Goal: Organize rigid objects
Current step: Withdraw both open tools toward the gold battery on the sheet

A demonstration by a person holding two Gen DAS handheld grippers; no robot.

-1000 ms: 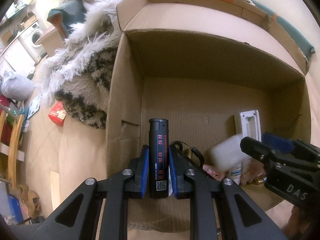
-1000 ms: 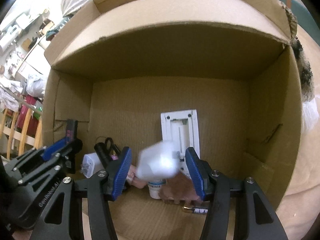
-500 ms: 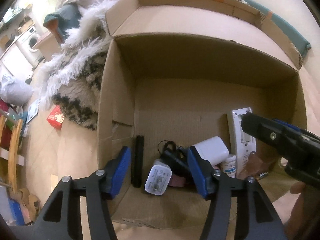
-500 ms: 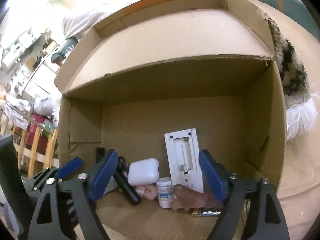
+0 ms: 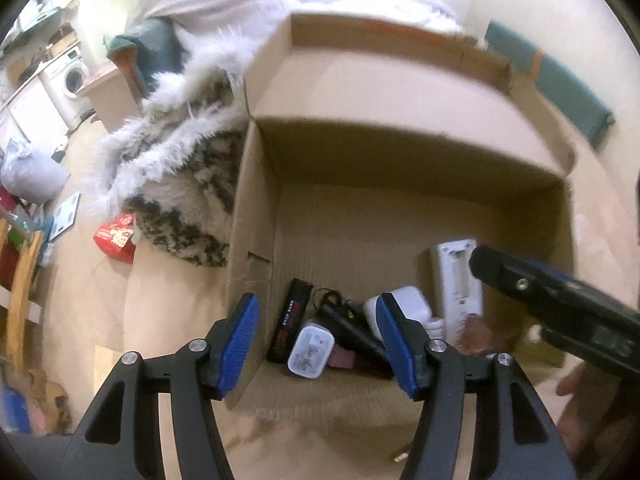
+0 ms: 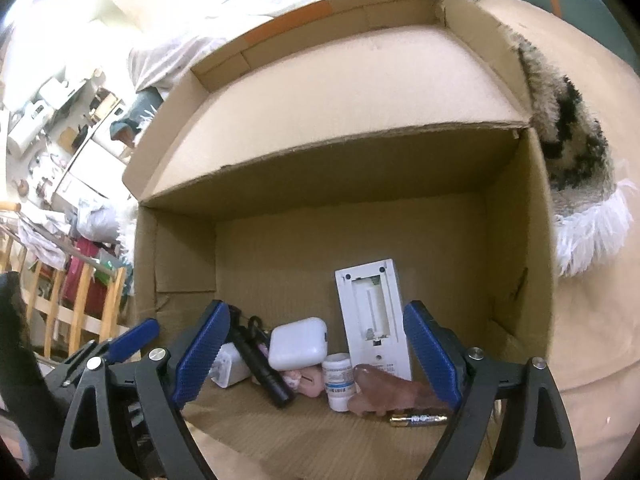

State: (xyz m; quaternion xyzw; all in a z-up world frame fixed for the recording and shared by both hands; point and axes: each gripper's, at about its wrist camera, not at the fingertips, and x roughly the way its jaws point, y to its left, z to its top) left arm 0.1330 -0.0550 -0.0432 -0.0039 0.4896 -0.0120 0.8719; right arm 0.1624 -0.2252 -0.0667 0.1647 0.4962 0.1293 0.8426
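Observation:
An open cardboard box (image 5: 256, 240) lies on its side. On its floor a black battery pack (image 5: 294, 318) rests in the left corner, beside a white charger (image 5: 311, 350), a black flashlight (image 5: 352, 330) and a white case (image 5: 400, 306). My left gripper (image 5: 316, 300) hovers above them, its jaws opening and its pads touching nothing. My right gripper (image 6: 316, 308) stands wide open over the white case (image 6: 298, 342), a white back panel (image 6: 372, 316), a small white bottle (image 6: 339, 376) and an AA battery (image 6: 418, 419), and holds nothing.
A furry black-and-white throw (image 5: 180, 168) lies against the box's left side, with a red packet (image 5: 116, 236) on the floor nearby. A brown object (image 6: 392, 392) sits by the bottle. The box's upper flap (image 6: 340, 92) overhangs the opening. Wooden railing (image 6: 80, 300) stands at left.
The left gripper let go of the black battery pack, which now lies in the box's left corner. The right gripper released the white case. Both jaws opened and both hands drew back upward.

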